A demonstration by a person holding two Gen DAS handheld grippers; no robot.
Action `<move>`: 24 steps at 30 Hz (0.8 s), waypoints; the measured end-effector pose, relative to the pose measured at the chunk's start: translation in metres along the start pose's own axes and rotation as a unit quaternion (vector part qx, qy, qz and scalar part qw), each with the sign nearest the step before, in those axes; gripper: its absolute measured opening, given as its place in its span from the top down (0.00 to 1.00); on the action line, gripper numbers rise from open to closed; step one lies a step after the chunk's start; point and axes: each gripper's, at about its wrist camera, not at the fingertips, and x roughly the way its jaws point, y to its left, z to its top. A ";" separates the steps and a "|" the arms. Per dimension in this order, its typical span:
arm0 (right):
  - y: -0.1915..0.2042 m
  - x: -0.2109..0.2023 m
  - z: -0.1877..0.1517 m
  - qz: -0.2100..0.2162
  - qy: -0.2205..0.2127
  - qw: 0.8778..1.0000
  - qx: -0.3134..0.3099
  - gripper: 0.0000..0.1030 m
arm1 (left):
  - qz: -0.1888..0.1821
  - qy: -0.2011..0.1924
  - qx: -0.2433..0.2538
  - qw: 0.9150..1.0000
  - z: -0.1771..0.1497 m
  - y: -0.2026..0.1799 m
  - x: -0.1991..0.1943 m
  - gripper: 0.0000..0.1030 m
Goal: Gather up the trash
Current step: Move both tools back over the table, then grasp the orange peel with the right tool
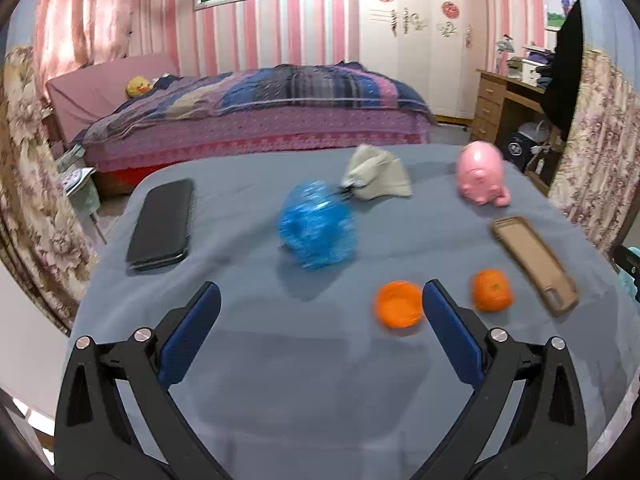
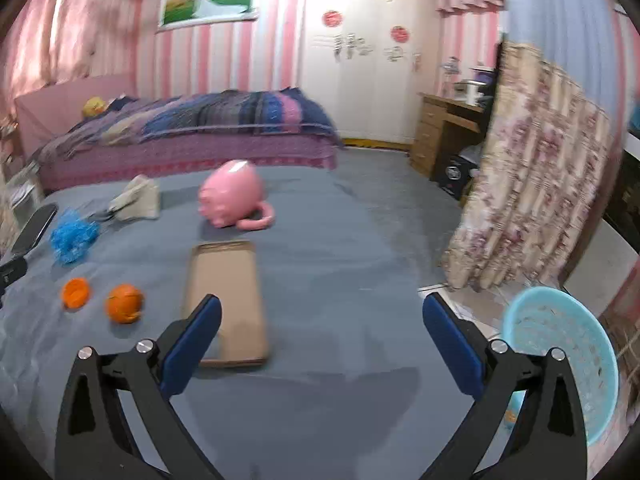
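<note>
On the grey-blue table lie a crumpled blue plastic bag (image 1: 317, 227), a crumpled grey-beige wad (image 1: 378, 174) and two pieces of orange peel (image 1: 399, 304) (image 1: 492, 290). My left gripper (image 1: 320, 300) is open and empty, hovering near the front of the table, its right finger beside the nearer peel. My right gripper (image 2: 320, 312) is open and empty above the table's right part. In the right wrist view the bag (image 2: 74, 236), wad (image 2: 138, 200) and peels (image 2: 76, 292) (image 2: 125, 304) lie at the left. A light blue basket (image 2: 560, 356) stands off the table's right edge.
A black phone (image 1: 162, 224) lies at the table's left. A pink piggy bank (image 1: 482, 178) and a tan phone case (image 1: 534, 264) lie at the right; both also show in the right wrist view, the bank (image 2: 232, 196) and the case (image 2: 226, 300). A floral curtain (image 2: 528, 208) hangs to the right.
</note>
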 end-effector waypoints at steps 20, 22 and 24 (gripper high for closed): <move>0.133 0.051 -0.011 0.130 0.073 0.986 -0.079 0.44 | 0.008 0.034 -0.023 0.999 -0.024 0.050 0.022 0.05; 0.136 0.056 -0.009 0.152 0.085 0.982 -0.078 0.54 | 0.005 0.035 -0.018 0.999 -0.023 0.045 0.024 0.05; 0.138 0.056 -0.008 0.175 0.085 0.978 -0.082 0.71 | 0.002 0.037 -0.016 0.999 -0.022 0.040 0.025 0.05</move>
